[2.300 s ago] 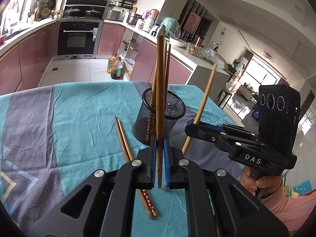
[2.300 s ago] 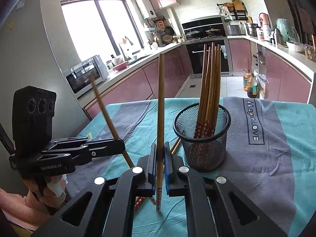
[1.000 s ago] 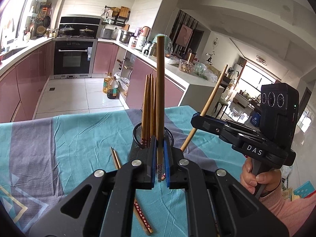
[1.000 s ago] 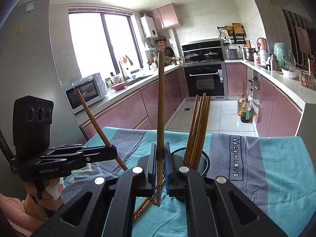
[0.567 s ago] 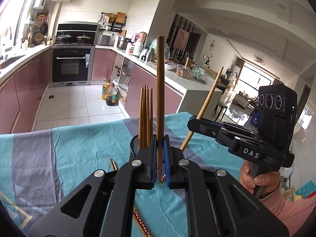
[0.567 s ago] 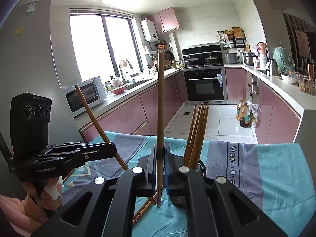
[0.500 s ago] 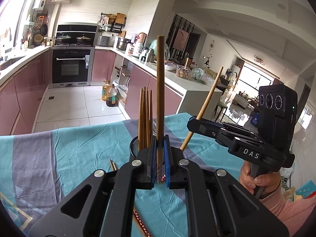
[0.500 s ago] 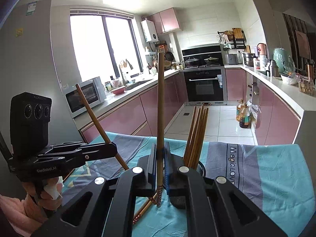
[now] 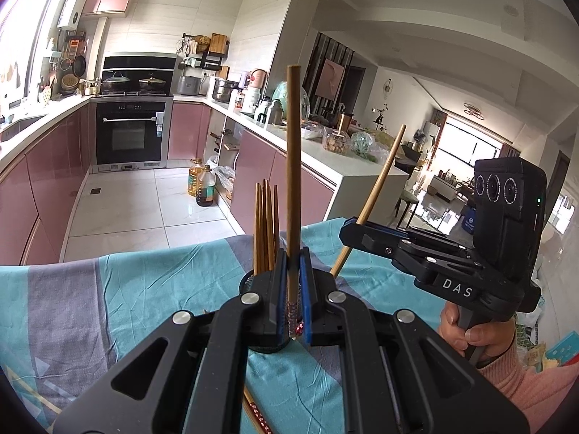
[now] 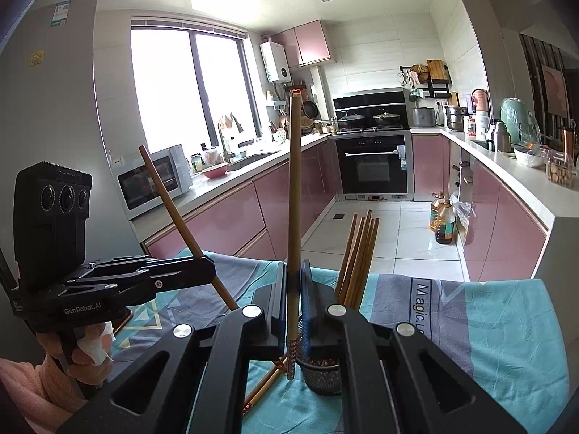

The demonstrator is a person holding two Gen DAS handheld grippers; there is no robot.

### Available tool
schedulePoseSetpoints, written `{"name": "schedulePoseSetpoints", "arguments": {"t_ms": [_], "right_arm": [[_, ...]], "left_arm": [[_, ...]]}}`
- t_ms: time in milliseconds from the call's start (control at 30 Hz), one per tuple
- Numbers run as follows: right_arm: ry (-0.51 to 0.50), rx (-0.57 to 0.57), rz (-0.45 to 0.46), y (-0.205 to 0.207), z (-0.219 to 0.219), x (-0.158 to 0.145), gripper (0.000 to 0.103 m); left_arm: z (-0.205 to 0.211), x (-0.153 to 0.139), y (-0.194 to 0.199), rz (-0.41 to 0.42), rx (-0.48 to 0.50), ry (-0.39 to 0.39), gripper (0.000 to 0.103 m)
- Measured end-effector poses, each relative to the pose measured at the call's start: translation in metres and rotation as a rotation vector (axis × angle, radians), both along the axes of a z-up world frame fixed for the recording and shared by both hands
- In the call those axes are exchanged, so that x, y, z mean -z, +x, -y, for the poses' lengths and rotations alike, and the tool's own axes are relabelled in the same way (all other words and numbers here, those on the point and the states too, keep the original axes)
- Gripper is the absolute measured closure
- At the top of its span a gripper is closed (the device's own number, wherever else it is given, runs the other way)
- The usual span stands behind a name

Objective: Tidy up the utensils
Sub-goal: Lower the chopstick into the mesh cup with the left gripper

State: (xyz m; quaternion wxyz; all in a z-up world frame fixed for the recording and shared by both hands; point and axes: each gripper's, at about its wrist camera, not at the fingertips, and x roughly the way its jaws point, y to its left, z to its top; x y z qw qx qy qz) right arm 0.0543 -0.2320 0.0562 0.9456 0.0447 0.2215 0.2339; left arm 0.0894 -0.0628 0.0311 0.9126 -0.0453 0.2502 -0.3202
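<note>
Above the mesh cup (image 10: 322, 376), both tools still clamping one chopstick each, now raised higher.

a black wire-mesh holder (image 10: 322, 376) stood on the teal-and-grey tablecloth (image 10: 488, 332), with a bunch of brown wooden chopsticks (image 10: 358, 253) upright in it. two more patterned-tip chopsticks (image 10: 266, 385) lay on the cloth just left of the holder, behind the pink kitchen cabinets' (image 10: 231, 217) near side.
</note>
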Motion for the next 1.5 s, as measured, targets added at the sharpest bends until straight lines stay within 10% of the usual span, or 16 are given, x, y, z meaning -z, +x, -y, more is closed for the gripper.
{"name": "schedulePoseSetpoints", "arguments": {"t_ms": [1500], "right_arm": [[-0.003, 0.065, -0.040, 0.031, -0.007, 0.012, 0.097]], "left_arm": [[0.018, -0.003, 0.001, -0.012, -0.039, 0.059, 0.095]]}}
